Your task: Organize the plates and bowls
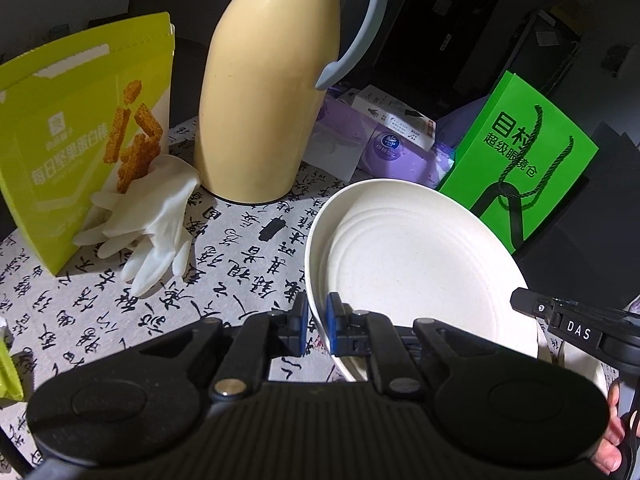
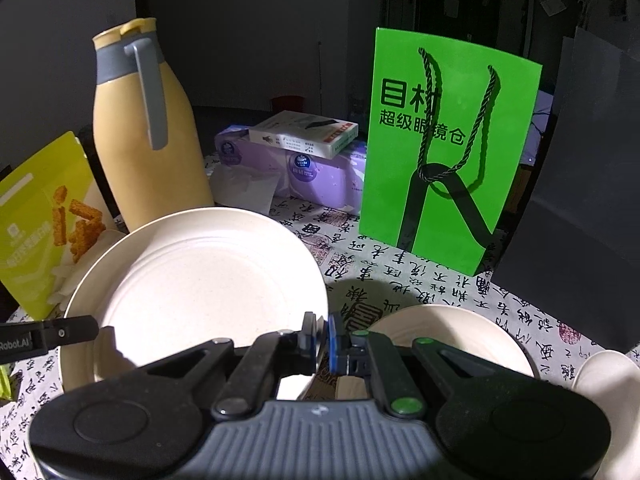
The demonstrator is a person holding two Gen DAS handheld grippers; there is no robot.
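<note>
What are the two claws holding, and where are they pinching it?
Both hold the same cream plate by its rim: the left claw pinches one edge, the right claw the opposite edge.

"目村 超级眼镜仓" printed in black on bright green paper gift bag [image 2: 448, 152]. "每日坚果蛋白棒" printed in white on yellow-green snack pouch [image 1: 76, 168]. "DAS" marked on black gripper finger [image 1: 576, 334] at right edge of left-wrist view. "Robot.AI" seen on black gripper finger [image 2: 24, 343] at left edge of right-wrist view. Tablecloth calligraphy not legible.

Cream plate [image 1: 420, 256] tilted, lifted; second plate [image 2: 452, 336] on table.
</note>
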